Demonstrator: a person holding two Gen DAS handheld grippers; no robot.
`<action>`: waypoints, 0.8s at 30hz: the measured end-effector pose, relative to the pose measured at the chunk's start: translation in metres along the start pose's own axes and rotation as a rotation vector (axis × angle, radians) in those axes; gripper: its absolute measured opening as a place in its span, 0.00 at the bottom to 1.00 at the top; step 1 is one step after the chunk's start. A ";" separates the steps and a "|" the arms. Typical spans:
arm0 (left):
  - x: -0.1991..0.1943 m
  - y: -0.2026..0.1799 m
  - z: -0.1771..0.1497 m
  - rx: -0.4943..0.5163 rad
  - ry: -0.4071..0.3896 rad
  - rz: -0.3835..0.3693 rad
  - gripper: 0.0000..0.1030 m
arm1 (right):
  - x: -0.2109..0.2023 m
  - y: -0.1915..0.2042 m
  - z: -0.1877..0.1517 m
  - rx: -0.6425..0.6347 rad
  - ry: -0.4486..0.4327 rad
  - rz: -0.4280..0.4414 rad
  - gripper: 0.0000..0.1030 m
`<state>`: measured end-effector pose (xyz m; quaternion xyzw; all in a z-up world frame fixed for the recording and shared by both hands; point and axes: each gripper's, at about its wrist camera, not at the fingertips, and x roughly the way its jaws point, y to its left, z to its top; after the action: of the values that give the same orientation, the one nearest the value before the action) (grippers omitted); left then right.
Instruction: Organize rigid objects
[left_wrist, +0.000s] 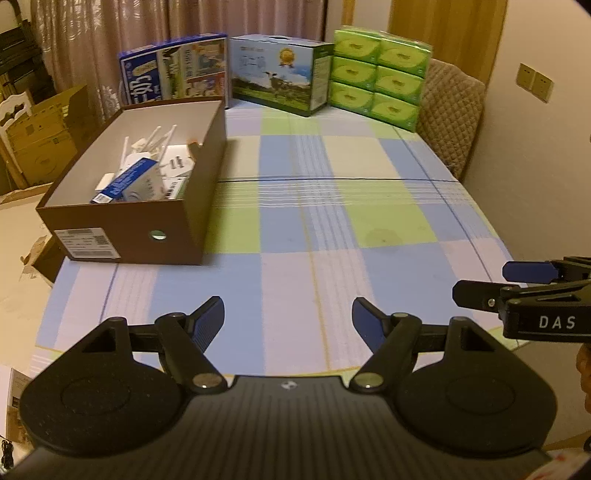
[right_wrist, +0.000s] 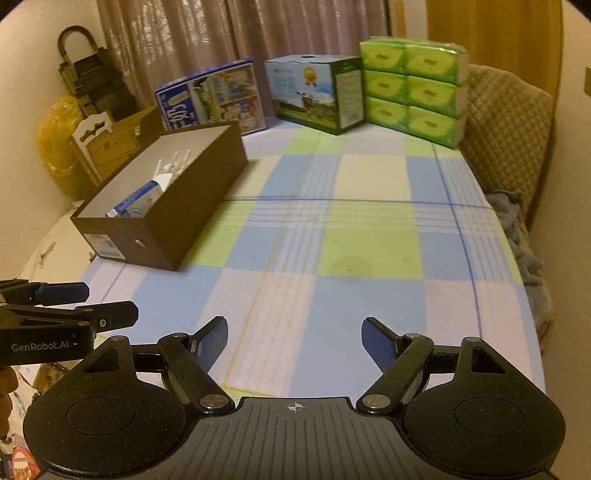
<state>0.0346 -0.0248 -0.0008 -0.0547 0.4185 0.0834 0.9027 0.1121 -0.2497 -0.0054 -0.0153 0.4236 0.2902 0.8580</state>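
Your left claw (left_wrist: 288, 317) and right claw (right_wrist: 294, 336) both hang spread and empty over the near edge of the checked-cloth bench (left_wrist: 332, 206), side by side. The brown shoebox (left_wrist: 147, 229) sits at the bench's left edge, holding a white router (left_wrist: 155, 144) and a blue carton (left_wrist: 127, 182). Two milk cartons (left_wrist: 280, 74) and a green tissue pack (left_wrist: 380, 74) line the far edge.

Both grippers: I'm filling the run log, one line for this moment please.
left gripper open, empty | right gripper open, empty | brown box holds items
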 end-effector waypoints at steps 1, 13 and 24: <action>0.000 -0.004 -0.001 0.002 -0.001 -0.003 0.71 | -0.002 -0.003 -0.002 0.004 0.001 -0.005 0.74; -0.003 -0.027 0.000 0.035 -0.011 -0.013 0.69 | -0.016 -0.025 -0.010 0.043 -0.009 -0.035 0.74; -0.004 -0.035 0.003 0.054 -0.013 -0.019 0.69 | -0.019 -0.032 -0.011 0.063 -0.012 -0.037 0.74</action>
<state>0.0410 -0.0591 0.0046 -0.0340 0.4140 0.0638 0.9074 0.1117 -0.2879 -0.0053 0.0056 0.4271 0.2610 0.8657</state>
